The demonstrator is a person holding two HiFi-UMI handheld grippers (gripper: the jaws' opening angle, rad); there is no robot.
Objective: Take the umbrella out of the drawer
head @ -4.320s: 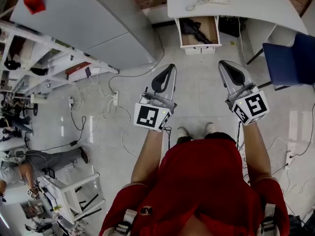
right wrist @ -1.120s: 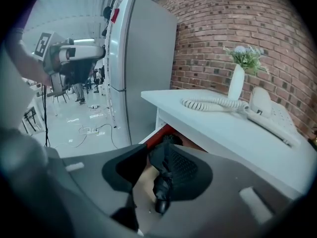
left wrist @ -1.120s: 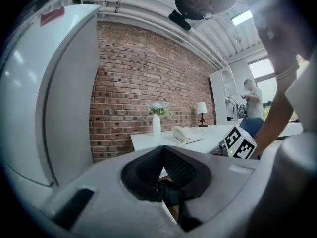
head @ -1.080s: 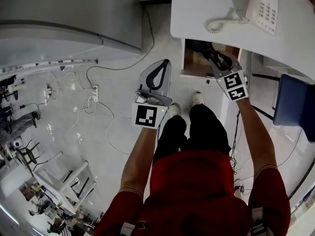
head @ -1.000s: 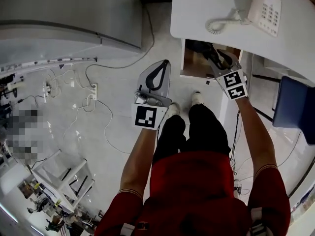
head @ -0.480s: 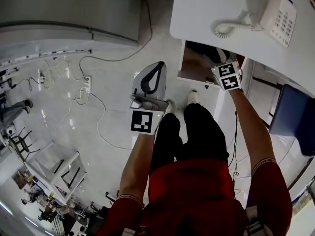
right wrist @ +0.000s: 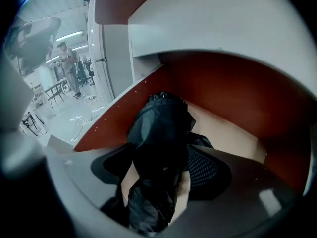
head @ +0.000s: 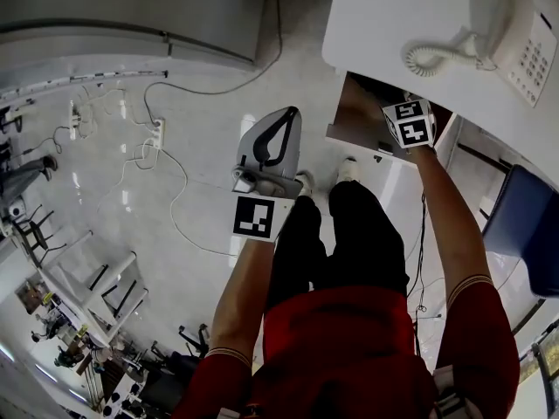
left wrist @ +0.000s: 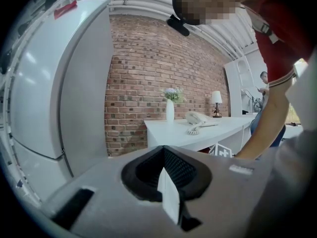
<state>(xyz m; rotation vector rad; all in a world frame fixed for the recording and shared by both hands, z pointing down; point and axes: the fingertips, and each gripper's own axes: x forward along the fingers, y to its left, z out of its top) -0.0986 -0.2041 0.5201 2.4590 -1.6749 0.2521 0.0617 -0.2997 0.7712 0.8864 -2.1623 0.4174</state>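
Observation:
A black folded umbrella point(right wrist: 161, 133) lies in the open drawer point(right wrist: 233, 133), which has a brown inside. My right gripper point(right wrist: 157, 157) reaches down into the drawer with a jaw on each side of the umbrella. Its jaws are opening, and a strip of drawer floor shows beside the right pad point(right wrist: 205, 170). In the head view only the right gripper's marker cube point(head: 409, 122) shows at the drawer point(head: 354, 116) under the desk; the jaws and umbrella are hidden there. My left gripper point(head: 286, 113) hangs over the floor, shut and empty, with its tips point(left wrist: 164, 152) together.
A white desk point(head: 393, 24) carries a telephone point(head: 524, 46) above the drawer. A blue chair point(head: 528, 225) stands to the right and a large grey cabinet point(head: 131, 7) to the left. Cables and a power strip point(head: 157, 133) lie on the floor. The person's feet point(head: 348, 171) stand before the drawer.
The right gripper has sunk into the drawer, so its jaws have left the head view. The left gripper has come down a little. The head view has shifted toward the desk.

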